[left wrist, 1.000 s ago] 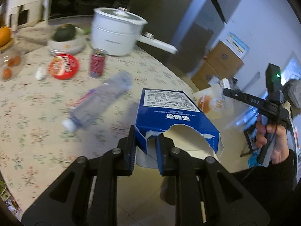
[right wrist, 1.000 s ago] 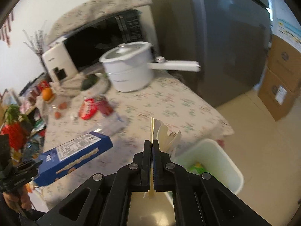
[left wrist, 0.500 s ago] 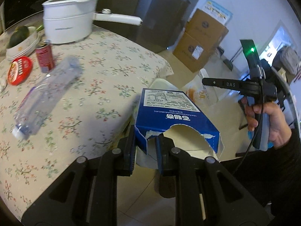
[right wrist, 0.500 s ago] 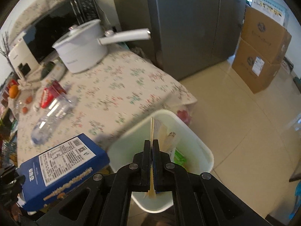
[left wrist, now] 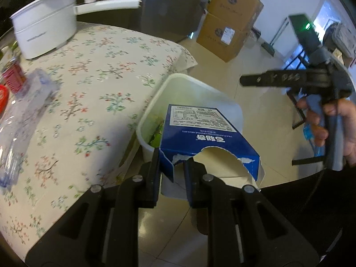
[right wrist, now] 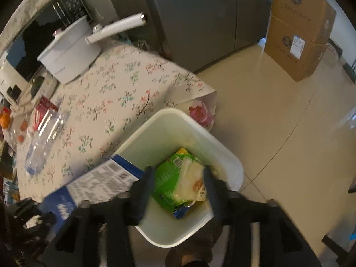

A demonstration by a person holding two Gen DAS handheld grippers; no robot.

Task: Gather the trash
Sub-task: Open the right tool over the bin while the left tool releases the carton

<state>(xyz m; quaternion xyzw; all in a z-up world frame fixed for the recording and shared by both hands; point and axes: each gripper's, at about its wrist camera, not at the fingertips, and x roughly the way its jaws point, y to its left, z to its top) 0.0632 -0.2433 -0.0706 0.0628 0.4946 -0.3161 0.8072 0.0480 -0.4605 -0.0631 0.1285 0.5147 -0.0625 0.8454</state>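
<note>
Right wrist view: the right tongs (right wrist: 179,178) have just been opening and hang spread over the white bin (right wrist: 231,162), nothing between them; wrappers (right wrist: 178,178) lie inside the bin. Left tongs (left wrist: 172,166) pinch the torn blue carton (left wrist: 207,138), held above the bin's rim beside the floral desk (left wrist: 89,84).

Clear plastic bottle (left wrist: 20,120) motion-blurred, cut by left edge; blue carton (left wrist: 207,138) hides white bin (left wrist: 178,82) interior.
</note>
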